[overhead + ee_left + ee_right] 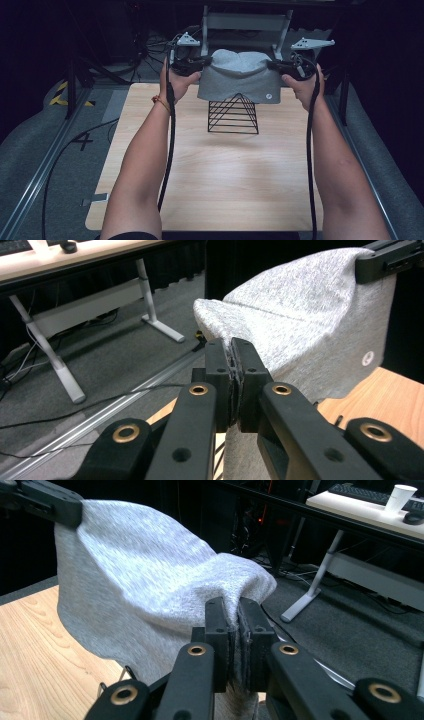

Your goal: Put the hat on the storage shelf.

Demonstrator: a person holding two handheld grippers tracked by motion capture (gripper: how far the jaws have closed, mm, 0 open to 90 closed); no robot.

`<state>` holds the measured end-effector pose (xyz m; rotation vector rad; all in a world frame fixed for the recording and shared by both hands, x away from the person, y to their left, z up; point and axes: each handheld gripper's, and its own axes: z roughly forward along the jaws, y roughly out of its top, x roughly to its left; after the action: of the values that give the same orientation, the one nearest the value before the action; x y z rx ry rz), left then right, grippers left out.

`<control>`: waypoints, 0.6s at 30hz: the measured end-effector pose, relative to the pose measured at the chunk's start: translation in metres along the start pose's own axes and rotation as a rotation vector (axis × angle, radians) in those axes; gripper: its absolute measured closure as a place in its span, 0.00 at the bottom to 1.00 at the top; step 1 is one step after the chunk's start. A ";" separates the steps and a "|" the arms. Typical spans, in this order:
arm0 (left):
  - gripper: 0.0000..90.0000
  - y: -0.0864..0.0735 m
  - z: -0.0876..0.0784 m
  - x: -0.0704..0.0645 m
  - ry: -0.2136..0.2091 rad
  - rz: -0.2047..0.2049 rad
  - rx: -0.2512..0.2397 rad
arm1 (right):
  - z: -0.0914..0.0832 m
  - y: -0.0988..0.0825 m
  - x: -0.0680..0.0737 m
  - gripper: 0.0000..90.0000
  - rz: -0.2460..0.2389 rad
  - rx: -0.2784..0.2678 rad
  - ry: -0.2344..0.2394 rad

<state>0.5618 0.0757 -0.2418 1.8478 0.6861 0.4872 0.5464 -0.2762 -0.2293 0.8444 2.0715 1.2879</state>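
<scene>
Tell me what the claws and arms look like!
Both claws are black, with two flat jaws and brass-coloured rings on their arms. The left claw and the right claw each carry a grey three-cornered plate on top, and a black cable trails back from each along the forearm. The arms are bare, with no sleeves. The left wrist wears a thin orange bracelet.

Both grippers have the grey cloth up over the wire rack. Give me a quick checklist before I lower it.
1. Left gripper clamped on cloth: ok, jaws shut on its edge.
2. Right gripper clamped on cloth: ok, jaws shut on fabric.
3. Cloth spread between grippers: ok, hangs wide, slight sag at the middle.
4. Cloth over rack: ok, hem covers the rack's top.
5. Cloth snagged on the wires: cannot tell.
6. Table around rack free of other things: ok.
</scene>
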 end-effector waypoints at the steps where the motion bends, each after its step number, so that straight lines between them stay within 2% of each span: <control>1: 0.97 0.001 -0.003 0.000 -0.004 0.001 -0.006 | -0.004 0.001 0.001 0.94 0.008 -0.009 0.003; 4: 0.97 0.005 -0.012 -0.005 -0.014 0.020 -0.021 | -0.010 0.002 0.003 0.94 0.007 -0.030 0.011; 7: 0.97 0.006 -0.015 -0.007 -0.020 0.019 -0.024 | -0.013 0.003 0.004 0.94 -0.004 -0.029 0.008; 8: 0.97 0.007 -0.016 -0.010 -0.024 0.031 -0.024 | -0.014 0.003 0.005 0.94 -0.004 -0.029 0.007; 12: 0.97 0.002 -0.013 -0.016 -0.015 0.059 0.007 | -0.014 -0.001 0.009 0.94 -0.014 -0.016 0.010; 18: 0.97 -0.014 -0.009 -0.014 -0.028 0.029 0.013 | -0.011 -0.014 0.009 0.94 -0.004 0.002 0.017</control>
<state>0.5431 0.0766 -0.2519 1.8758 0.6462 0.4759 0.5293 -0.2807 -0.2383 0.8330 2.0871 1.2956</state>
